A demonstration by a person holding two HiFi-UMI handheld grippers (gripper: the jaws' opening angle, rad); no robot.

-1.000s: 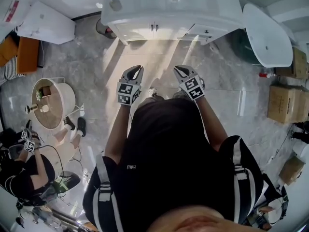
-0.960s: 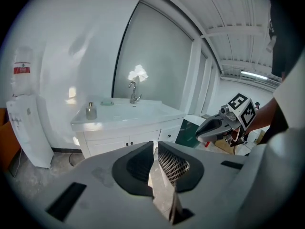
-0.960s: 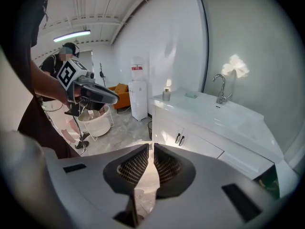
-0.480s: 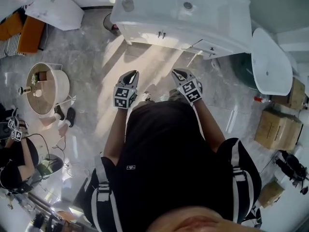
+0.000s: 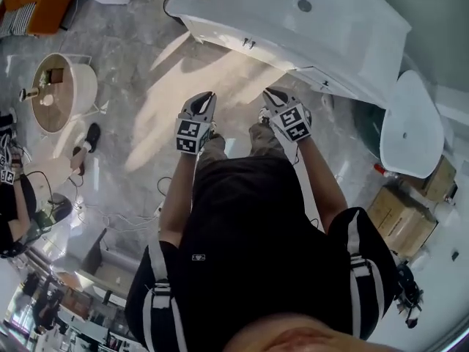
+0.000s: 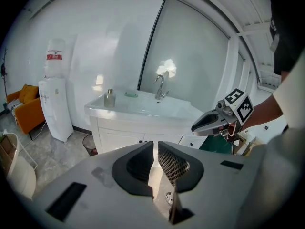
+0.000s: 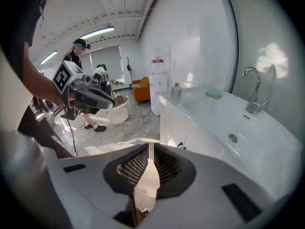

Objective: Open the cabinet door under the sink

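The white sink cabinet (image 5: 293, 20) stands ahead on the marble floor, its two doors closed, with small dark handles (image 5: 249, 43) side by side at the middle. My left gripper (image 5: 203, 100) and right gripper (image 5: 271, 95) hang in the air short of it, apart from the doors. In the left gripper view the cabinet doors (image 6: 136, 138) lie beyond the left gripper (image 6: 155, 157), whose jaws are shut on nothing. The right gripper view looks along the cabinet front past the handles (image 7: 181, 145). The right gripper (image 7: 148, 157) is shut with nothing between its fingers.
A faucet (image 6: 159, 86) and a bottle (image 6: 110, 98) stand on the counter. A water dispenser (image 6: 56, 94) and a bin (image 6: 89, 144) are left of the cabinet. A round white table (image 5: 62, 86), an oval white tub (image 5: 410, 123), cardboard boxes (image 5: 399, 218) and another person (image 5: 15, 196) surround the floor.
The view has swung so the cabinet now sits further up and to the right. Both grippers stay raised in front of the body, still shut, and sit a little nearer the cabinet.
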